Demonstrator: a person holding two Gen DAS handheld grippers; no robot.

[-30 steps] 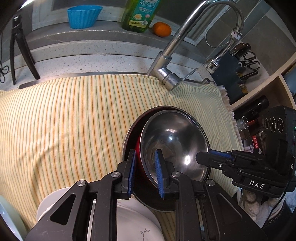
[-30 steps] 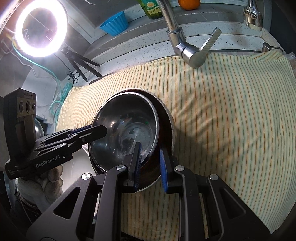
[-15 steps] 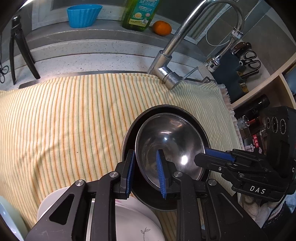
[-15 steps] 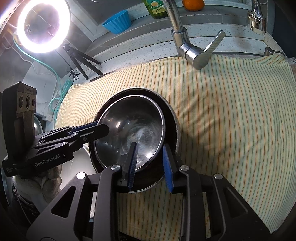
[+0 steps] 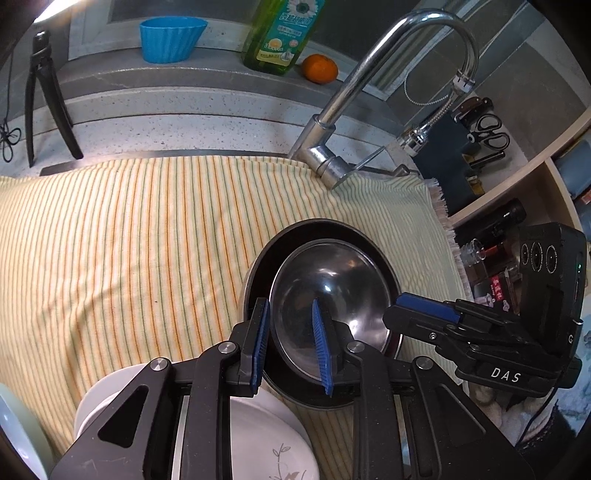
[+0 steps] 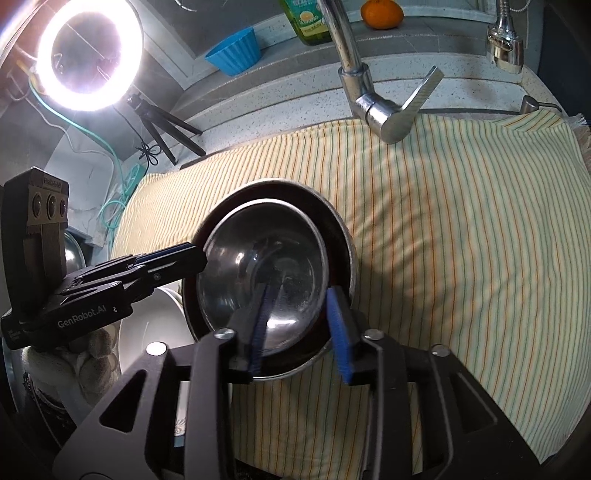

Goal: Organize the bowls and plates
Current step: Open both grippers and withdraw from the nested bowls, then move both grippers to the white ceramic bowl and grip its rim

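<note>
A steel bowl (image 5: 332, 288) (image 6: 266, 258) sits nested inside a larger dark-lined bowl (image 5: 266, 258) (image 6: 336, 236) on the striped cloth. My left gripper (image 5: 290, 347) (image 6: 195, 258) straddles the steel bowl's left rim. One pad is outside and one inside, close on the wall. My right gripper (image 6: 299, 332) (image 5: 395, 317) is at the opposite rim and its jaws are opening. Both bowls' rims stand between its pads, which no longer press on them.
Striped cloth (image 5: 129, 240) covers the sink area, with the faucet (image 5: 332, 122) (image 6: 369, 103) behind it. White plates (image 5: 266, 435) (image 6: 147, 325) lie under the left gripper. A blue cup (image 5: 170, 37), a soap bottle (image 5: 280, 33) and an orange (image 5: 319, 68) stand on the ledge. A ring light (image 6: 88, 55) glares.
The steel bowl was tilted with its red underside showing; it now lies level inside the larger bowl. The right jaws have spread apart. Neither hand has shifted much.
</note>
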